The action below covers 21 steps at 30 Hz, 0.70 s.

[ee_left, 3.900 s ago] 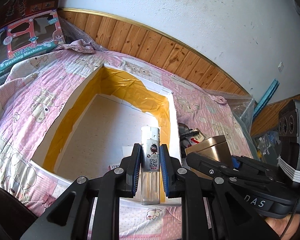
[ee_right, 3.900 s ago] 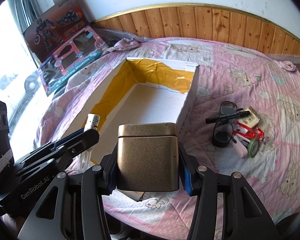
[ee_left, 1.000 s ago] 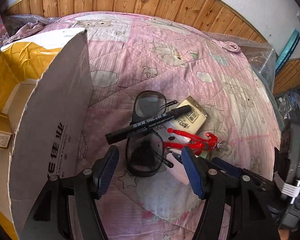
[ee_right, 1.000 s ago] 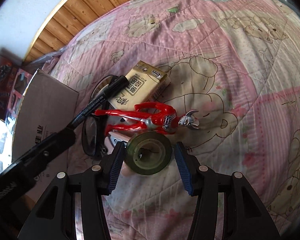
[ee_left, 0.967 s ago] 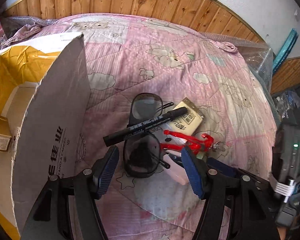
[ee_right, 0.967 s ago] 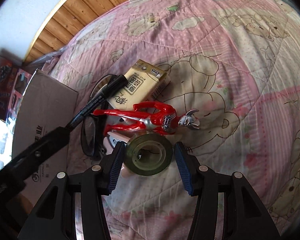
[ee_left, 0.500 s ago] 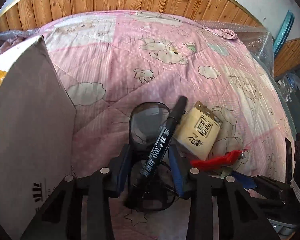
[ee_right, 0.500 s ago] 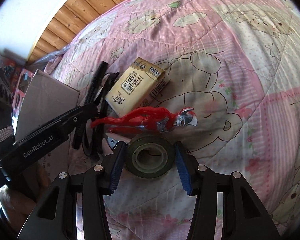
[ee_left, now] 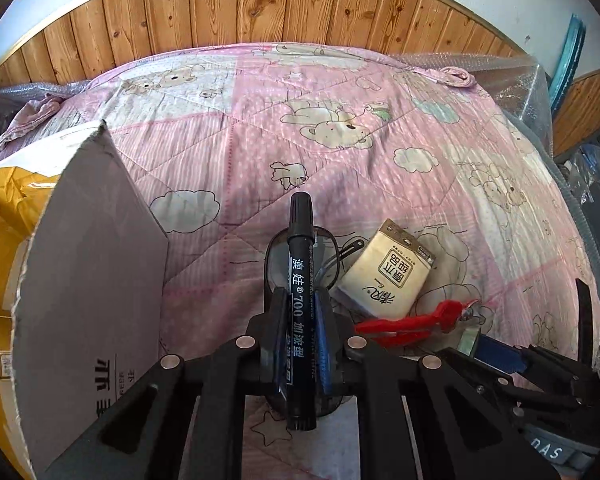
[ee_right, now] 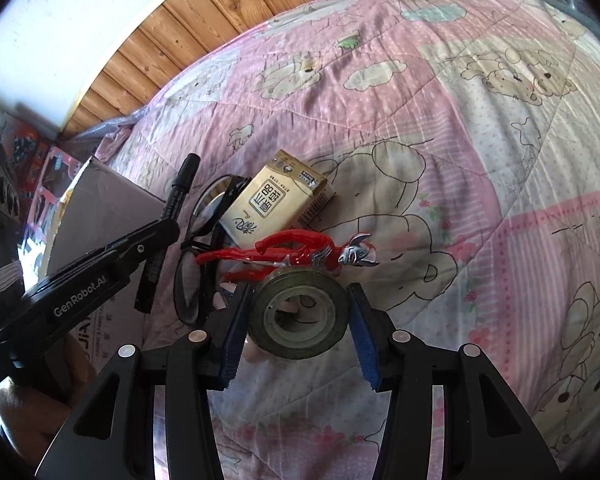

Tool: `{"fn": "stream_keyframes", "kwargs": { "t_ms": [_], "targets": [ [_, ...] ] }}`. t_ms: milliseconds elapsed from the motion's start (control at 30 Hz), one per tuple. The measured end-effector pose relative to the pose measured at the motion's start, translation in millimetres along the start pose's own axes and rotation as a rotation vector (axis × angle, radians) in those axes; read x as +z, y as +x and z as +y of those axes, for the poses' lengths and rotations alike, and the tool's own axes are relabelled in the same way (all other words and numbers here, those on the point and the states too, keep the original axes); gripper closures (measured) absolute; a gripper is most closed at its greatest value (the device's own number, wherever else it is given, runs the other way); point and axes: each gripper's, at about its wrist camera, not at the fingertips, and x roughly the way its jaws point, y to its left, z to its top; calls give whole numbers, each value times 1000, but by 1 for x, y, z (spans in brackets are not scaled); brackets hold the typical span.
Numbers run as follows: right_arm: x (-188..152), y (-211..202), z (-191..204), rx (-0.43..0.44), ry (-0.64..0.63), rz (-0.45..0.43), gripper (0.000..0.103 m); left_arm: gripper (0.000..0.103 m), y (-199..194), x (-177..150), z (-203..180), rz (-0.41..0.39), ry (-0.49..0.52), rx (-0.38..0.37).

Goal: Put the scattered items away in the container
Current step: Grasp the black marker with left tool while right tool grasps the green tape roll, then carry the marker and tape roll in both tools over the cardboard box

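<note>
Grasping stage: left gripper (ee_left: 301, 334) is clenched on the black cylindrical marker pen (ee_left: 300, 292), lifted over the black-framed eyeglasses (ee_right: 198, 256) on the pink bear-print quilt (ee_left: 340, 120). Right gripper (ee_right: 298, 330) straddles the dark green tape roll (ee_right: 298, 314), pads close on both sides but not clearly squeezing, so I'd call it released. Next move likely: close on the roll, then carry both left to the grey cardboard box (ee_left: 88, 288). Marker has white Chinese print and "700", cap pointing away. Beige tissue pack (ee_right: 278, 198) and red toy figure (ee_right: 292, 254) are left lying just beside.
</note>
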Motion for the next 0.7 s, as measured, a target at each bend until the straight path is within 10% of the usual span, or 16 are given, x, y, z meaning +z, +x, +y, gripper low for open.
{"fn": "stream_keyframes", "kwargs": {
  "t_ms": [700],
  "targets": [
    [-35,-15,0,-34,14,13,53,89,-75,-63,-19,8,10,-42]
  ]
}}
